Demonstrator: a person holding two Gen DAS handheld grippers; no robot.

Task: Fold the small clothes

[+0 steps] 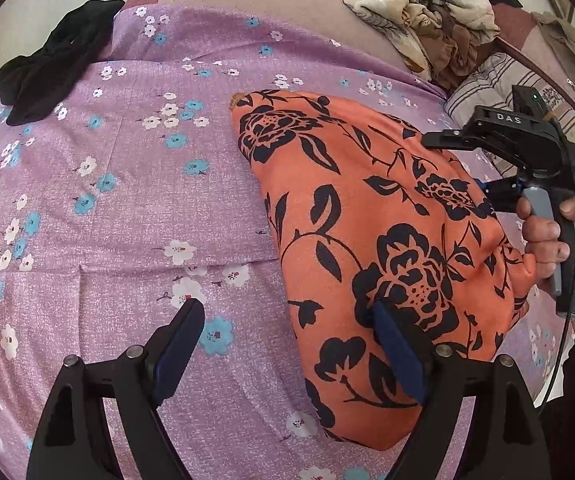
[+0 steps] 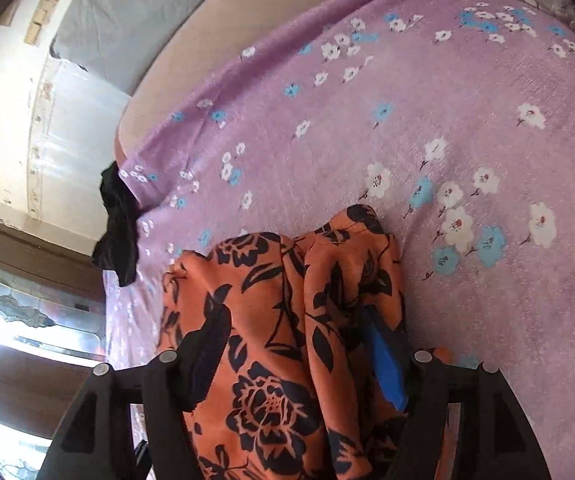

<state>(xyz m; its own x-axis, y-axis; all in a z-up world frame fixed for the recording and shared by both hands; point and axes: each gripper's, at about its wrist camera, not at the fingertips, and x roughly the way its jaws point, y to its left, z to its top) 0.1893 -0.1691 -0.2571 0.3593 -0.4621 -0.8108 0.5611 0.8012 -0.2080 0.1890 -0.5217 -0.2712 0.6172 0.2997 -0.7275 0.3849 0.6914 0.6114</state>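
Lying folded on your lilac sheet (image 1: 127, 200), the orange floral garment (image 1: 367, 240) sits between your right gripper's (image 2: 291, 344) spread fingers; your left gripper (image 1: 287, 320) gapes. Only the left view shows your right hand (image 1: 547, 240).

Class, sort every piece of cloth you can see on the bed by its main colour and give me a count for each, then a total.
Orange, black flowers: 1, the garment
Purple, floral: 1, the spread
Black: 1, the bundle
Cream and brown: 1, the crumpled pile
Striped: 1, the cloth
Total: 5

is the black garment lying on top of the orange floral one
No, the black garment sits apart at the far left edge of the purple floral sheet, well clear of the orange floral garment.
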